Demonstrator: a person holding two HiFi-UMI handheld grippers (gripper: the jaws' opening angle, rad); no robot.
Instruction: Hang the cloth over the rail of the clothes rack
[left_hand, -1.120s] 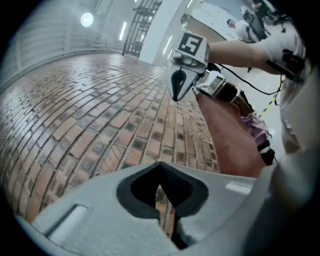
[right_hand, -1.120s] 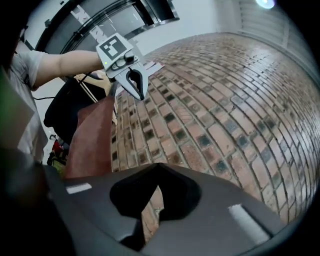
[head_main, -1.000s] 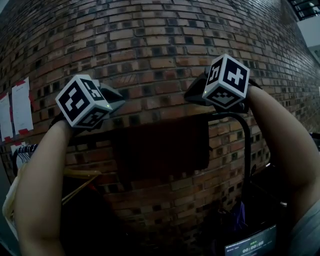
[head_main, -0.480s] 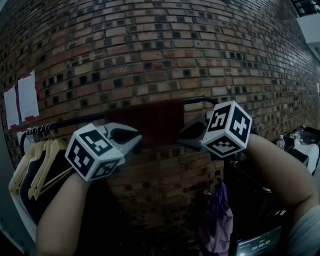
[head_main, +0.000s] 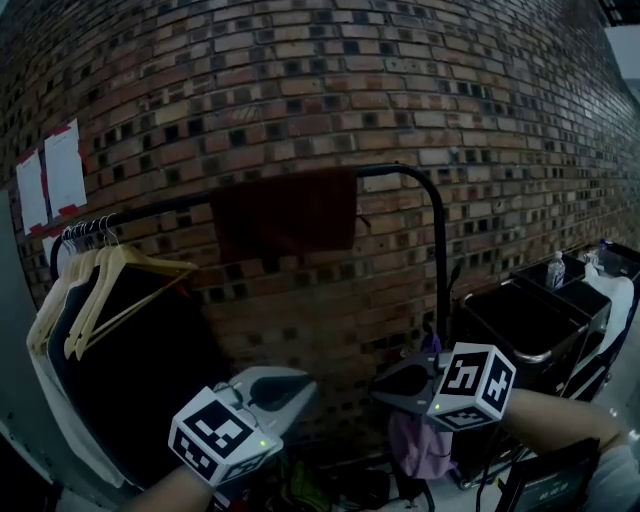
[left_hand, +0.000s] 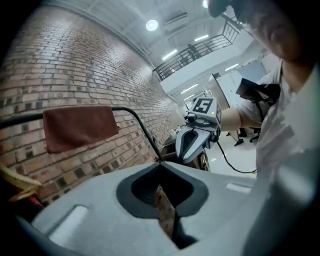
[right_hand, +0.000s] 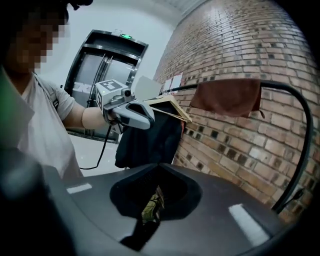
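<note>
Cloth of a dark reddish-brown fabric (head_main: 285, 212) hangs draped over the black metal rail of the clothes rack (head_main: 400, 168), its two halves falling down either side of the bar in front of the red brick wall (head_main: 300, 80). It sits nearer the right end of the rail, just short of where the tube bends down into the upright post.

At the left end of the rail, pale wooden hangers (head_main: 115, 275) carry dark garments (head_main: 140, 370), well apart from the cloth. White paper sheets (head_main: 62, 170) are stuck to the wall above them.

Both grippers are low in the head view, well below the rail and clear of the cloth. The left gripper (head_main: 290, 388) has its jaws pressed together with nothing between them. The right gripper (head_main: 392, 390) likewise has its jaws closed and holds nothing.

A purple fabric item (head_main: 420, 440) hangs near the foot of the post. Black bins (head_main: 530, 320) stand to the right, with a clear bottle (head_main: 556, 270) on top.
</note>
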